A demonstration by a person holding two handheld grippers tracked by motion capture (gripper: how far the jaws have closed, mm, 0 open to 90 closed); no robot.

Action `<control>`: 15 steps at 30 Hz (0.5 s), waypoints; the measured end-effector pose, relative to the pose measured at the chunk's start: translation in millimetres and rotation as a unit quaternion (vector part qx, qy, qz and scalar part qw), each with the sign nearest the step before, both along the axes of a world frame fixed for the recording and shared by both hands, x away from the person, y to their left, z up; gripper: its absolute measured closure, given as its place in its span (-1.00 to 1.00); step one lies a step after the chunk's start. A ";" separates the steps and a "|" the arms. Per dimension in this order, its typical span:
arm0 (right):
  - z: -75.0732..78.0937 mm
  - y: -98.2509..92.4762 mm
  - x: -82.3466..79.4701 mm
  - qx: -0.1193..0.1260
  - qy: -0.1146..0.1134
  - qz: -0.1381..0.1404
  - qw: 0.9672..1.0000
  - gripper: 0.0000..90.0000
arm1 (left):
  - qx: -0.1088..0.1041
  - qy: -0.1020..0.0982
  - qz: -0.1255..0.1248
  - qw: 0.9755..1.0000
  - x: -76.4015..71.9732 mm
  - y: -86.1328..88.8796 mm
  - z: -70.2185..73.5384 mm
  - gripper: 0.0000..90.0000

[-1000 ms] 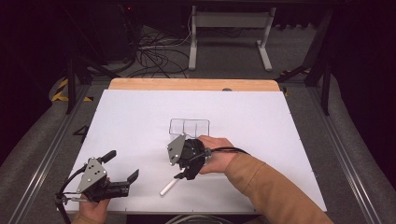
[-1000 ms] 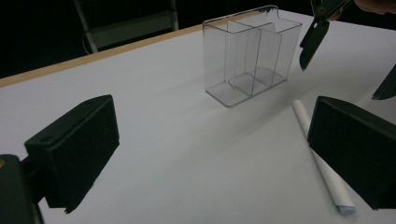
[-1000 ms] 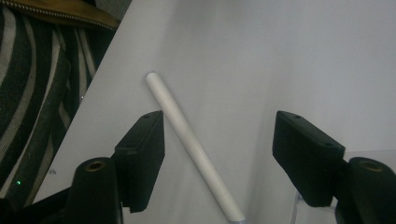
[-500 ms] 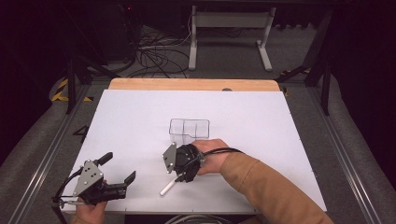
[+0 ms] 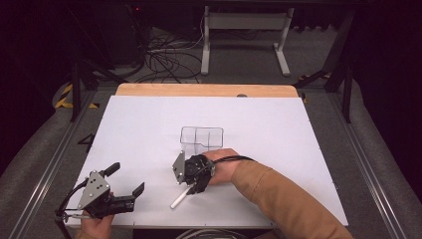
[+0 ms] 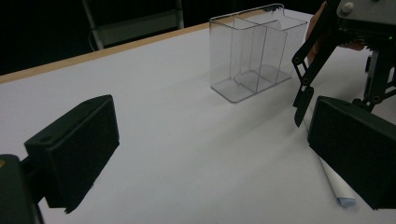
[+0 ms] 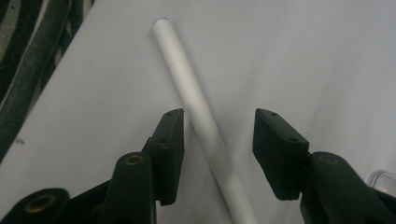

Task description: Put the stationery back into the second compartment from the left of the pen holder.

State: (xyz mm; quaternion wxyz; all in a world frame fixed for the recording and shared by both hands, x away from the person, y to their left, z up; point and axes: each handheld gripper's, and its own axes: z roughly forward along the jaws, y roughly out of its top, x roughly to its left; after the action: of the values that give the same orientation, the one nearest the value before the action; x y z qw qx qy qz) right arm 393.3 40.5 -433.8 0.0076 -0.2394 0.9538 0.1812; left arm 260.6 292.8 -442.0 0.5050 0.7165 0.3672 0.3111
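A white pen (image 5: 178, 199) lies on the white table near its front edge. My right gripper (image 5: 191, 187) points down over the pen's near end. In the right gripper view the pen (image 7: 196, 102) runs between the two jaws of the right gripper (image 7: 219, 135). The jaws have just been closing, but a gap remains on each side, so the pads are not pressing on it. A clear divided container (image 5: 201, 137) stands just behind that hand. My left gripper (image 5: 126, 178) hovers at the front left, open and holding nothing. In the left gripper view the left gripper (image 6: 215, 154) faces the container (image 6: 250, 51) and the pen (image 6: 338, 186).
The white sheet (image 5: 149, 124) covers a wooden table whose back edge (image 5: 199, 89) shows. Rails run along both sides of it. Cables and a stand's legs (image 5: 244, 45) lie on the floor behind.
My right gripper has sunk onto the pen and its jaws have narrowed around it. The left gripper has stayed where it was.
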 end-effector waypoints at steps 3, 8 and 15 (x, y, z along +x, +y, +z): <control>-3.3 0.4 2.2 -0.001 -0.010 0.015 1.000 0.26 | 0.000 0.000 -0.001 1.000 -0.1 -0.2 0.0 -0.94; -7.0 0.9 0.1 -0.006 -0.029 0.031 0.999 0.31 | 0.000 0.001 -0.002 1.000 0.3 -0.4 -0.1 -0.94; -9.9 1.5 -1.3 -0.008 -0.039 0.050 0.998 0.39 | 0.001 0.001 -0.002 1.000 0.7 -0.9 -0.3 -0.94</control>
State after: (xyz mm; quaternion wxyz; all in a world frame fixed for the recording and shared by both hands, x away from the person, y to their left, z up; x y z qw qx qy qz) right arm 392.0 42.0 -443.8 0.0341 -0.2942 0.9409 0.1642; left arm 261.3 292.0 -442.3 0.5048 0.7181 0.3660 0.3091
